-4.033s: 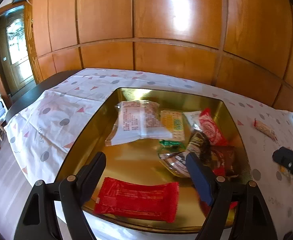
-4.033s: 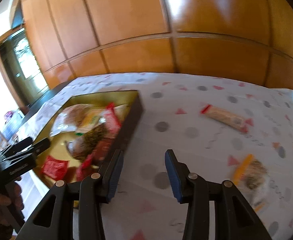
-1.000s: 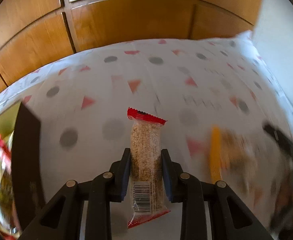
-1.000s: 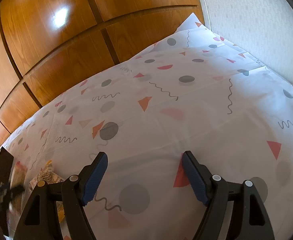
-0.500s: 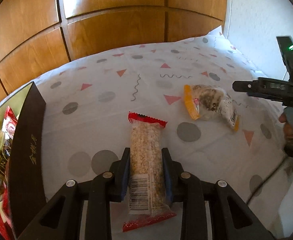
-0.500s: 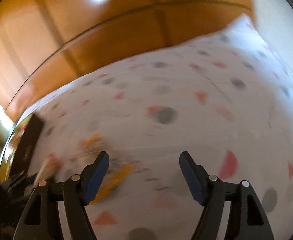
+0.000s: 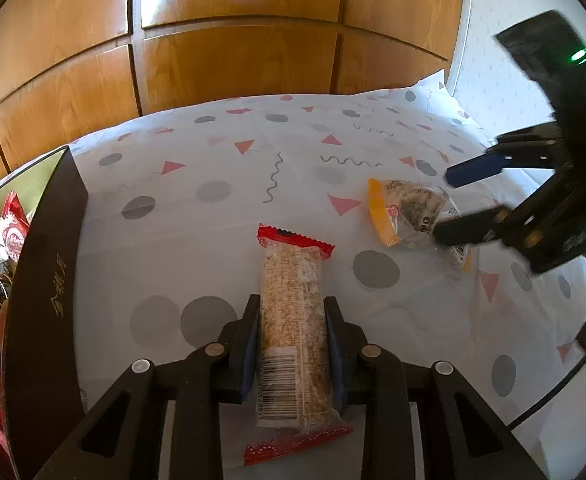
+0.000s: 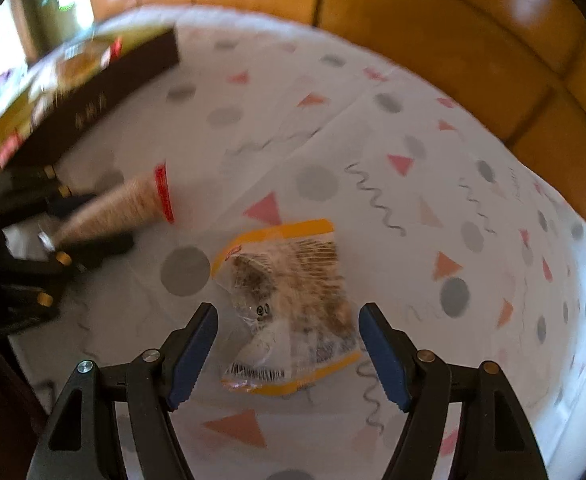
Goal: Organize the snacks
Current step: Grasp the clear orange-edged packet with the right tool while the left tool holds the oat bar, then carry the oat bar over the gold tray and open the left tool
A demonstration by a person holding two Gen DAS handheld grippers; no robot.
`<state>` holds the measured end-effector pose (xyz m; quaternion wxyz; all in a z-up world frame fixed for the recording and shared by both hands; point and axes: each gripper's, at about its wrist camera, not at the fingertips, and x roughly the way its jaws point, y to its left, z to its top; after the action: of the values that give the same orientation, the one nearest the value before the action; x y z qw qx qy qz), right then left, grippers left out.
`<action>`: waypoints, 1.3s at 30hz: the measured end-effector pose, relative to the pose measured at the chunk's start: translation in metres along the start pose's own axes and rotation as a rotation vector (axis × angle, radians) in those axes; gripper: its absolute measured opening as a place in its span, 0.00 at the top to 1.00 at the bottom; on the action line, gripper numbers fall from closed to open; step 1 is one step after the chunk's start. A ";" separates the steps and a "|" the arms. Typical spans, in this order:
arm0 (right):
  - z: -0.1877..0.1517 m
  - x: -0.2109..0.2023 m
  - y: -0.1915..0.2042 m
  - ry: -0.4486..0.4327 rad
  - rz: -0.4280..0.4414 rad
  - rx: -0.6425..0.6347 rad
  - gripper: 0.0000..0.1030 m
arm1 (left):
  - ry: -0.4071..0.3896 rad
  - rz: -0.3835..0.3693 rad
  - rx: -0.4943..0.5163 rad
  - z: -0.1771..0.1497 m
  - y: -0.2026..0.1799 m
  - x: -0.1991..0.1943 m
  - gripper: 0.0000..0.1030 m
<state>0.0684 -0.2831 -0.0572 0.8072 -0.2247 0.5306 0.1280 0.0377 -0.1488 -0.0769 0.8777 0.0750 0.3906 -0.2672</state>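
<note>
My left gripper (image 7: 291, 344) is shut on a long oat bar in a clear wrapper with red ends (image 7: 293, 320), held just above the patterned tablecloth. It also shows, blurred, in the right wrist view (image 8: 125, 204). My right gripper (image 8: 287, 350) is open, its jaws on either side of a clear snack bag with yellow edges (image 8: 293, 300) lying on the cloth. That bag (image 7: 407, 210) and the right gripper (image 7: 457, 200) show at the right of the left wrist view.
A dark box with a gold inside (image 7: 41, 264) holds several snacks at the left; it shows blurred in the right wrist view (image 8: 93, 92). A wooden panel wall (image 7: 233, 40) stands behind the table. A white wall (image 7: 489, 80) is at the right.
My right gripper has swung left and come down over the yellow-edged bag. My left gripper keeps its hold on the oat bar and has shifted a little.
</note>
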 end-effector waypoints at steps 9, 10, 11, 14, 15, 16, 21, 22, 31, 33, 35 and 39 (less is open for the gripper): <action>-0.021 -0.010 -0.031 -0.197 -0.235 0.334 0.67 | -0.010 -0.004 -0.005 -0.002 0.000 -0.001 0.71; -0.029 -0.008 -0.035 -0.219 -0.234 0.380 0.66 | -0.011 -0.003 -0.004 -0.002 0.000 -0.001 0.71; -0.034 -0.008 -0.038 -0.241 -0.223 0.420 0.65 | -0.012 -0.002 -0.003 -0.002 0.000 -0.001 0.71; -0.050 -0.001 -0.042 -0.298 -0.194 0.536 0.56 | -0.016 -0.003 -0.005 -0.003 0.000 -0.001 0.71; -0.049 0.002 -0.044 -0.294 -0.185 0.555 0.53 | -0.017 -0.002 -0.004 -0.003 0.000 -0.001 0.71; -0.049 0.002 -0.045 -0.298 -0.179 0.565 0.53 | -0.018 0.000 -0.003 -0.003 0.000 -0.001 0.71; -0.052 0.000 -0.047 -0.308 -0.162 0.576 0.51 | -0.025 0.010 0.005 -0.004 -0.002 -0.001 0.70; -0.051 0.000 -0.047 -0.308 -0.162 0.576 0.51 | -0.026 0.012 0.006 -0.004 -0.002 -0.002 0.70; -0.048 0.006 -0.048 -0.317 -0.164 0.579 0.51 | -0.028 0.026 0.016 -0.003 -0.004 -0.001 0.70; -0.048 0.006 -0.048 -0.317 -0.165 0.579 0.51 | -0.028 0.028 0.017 -0.003 -0.004 -0.002 0.70; -0.048 0.005 -0.047 -0.319 -0.164 0.580 0.51 | -0.028 0.032 0.019 -0.003 -0.005 -0.001 0.70; -0.049 0.005 -0.047 -0.320 -0.164 0.581 0.51 | -0.027 0.040 0.020 -0.003 -0.006 -0.001 0.70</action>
<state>0.0525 -0.3487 -0.0674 0.9182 -0.0044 0.3916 -0.0603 0.0324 -0.1521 -0.0773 0.8873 0.0881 0.3745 -0.2543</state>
